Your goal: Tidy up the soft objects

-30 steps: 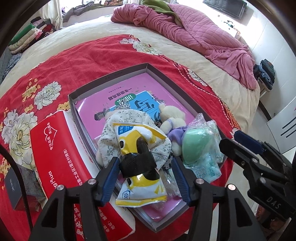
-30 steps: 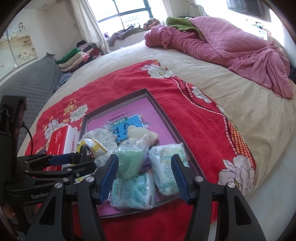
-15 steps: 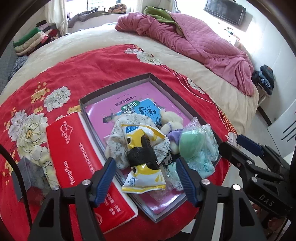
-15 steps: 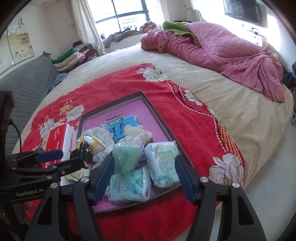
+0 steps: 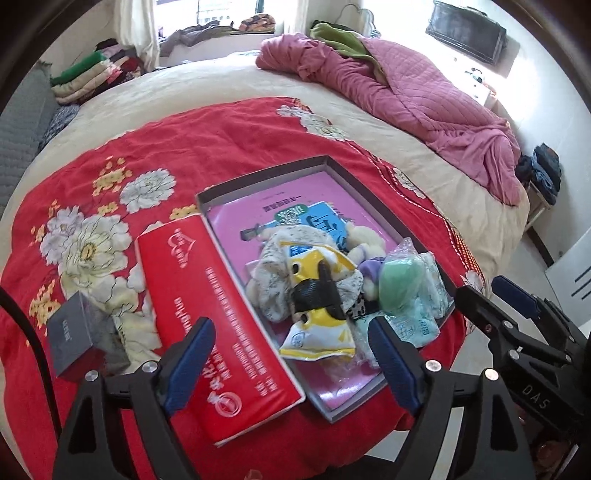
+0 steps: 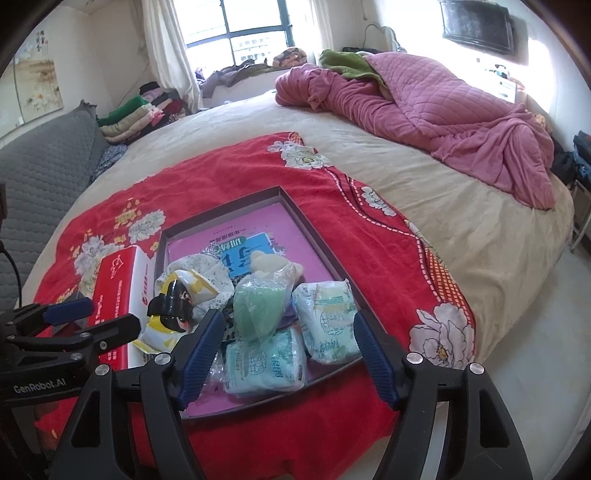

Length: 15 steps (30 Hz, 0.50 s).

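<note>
I read "GenRobot.AI" on my left gripper [image 6: 70, 328], lower left, and "DAS" on my right gripper [image 5: 513, 306], lower right.

Bright daylight from the window [image 6: 255, 35], blown-out glare upper right, strong fisheye bending, dark vignetted corners

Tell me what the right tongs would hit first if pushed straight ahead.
Probably the tissue packs in the tray, lying between the opening, empty right tongs; the green bag sits just behind. Depth is hard to judge.
</note>
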Each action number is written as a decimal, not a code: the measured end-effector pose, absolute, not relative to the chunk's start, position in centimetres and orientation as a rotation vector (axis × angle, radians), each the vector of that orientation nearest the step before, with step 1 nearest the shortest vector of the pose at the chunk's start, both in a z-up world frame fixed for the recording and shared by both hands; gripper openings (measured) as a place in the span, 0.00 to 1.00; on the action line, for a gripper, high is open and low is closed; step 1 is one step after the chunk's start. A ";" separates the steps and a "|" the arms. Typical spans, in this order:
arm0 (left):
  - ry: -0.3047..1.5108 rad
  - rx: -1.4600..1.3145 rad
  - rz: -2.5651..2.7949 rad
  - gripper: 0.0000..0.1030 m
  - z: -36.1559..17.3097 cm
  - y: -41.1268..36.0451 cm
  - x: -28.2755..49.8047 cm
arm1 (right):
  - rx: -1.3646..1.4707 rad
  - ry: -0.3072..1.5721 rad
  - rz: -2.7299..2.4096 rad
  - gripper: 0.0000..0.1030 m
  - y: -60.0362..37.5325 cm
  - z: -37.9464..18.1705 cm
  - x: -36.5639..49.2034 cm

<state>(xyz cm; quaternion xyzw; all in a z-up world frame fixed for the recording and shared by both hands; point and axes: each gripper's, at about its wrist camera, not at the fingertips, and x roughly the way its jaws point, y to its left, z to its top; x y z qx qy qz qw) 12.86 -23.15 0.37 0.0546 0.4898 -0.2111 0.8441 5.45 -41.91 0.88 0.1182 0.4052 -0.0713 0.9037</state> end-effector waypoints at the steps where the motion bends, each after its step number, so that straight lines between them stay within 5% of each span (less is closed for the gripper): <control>1: 1.034 0.115 -0.441 0.82 0.4 -22.9 12.8 | 0.242 0.835 -0.148 0.72 -41.7 1.0 5.4; 15: 1.008 0.107 -0.399 0.82 1.6 -19.9 10.7 | 0.223 0.804 -0.183 0.74 -38.5 2.2 3.7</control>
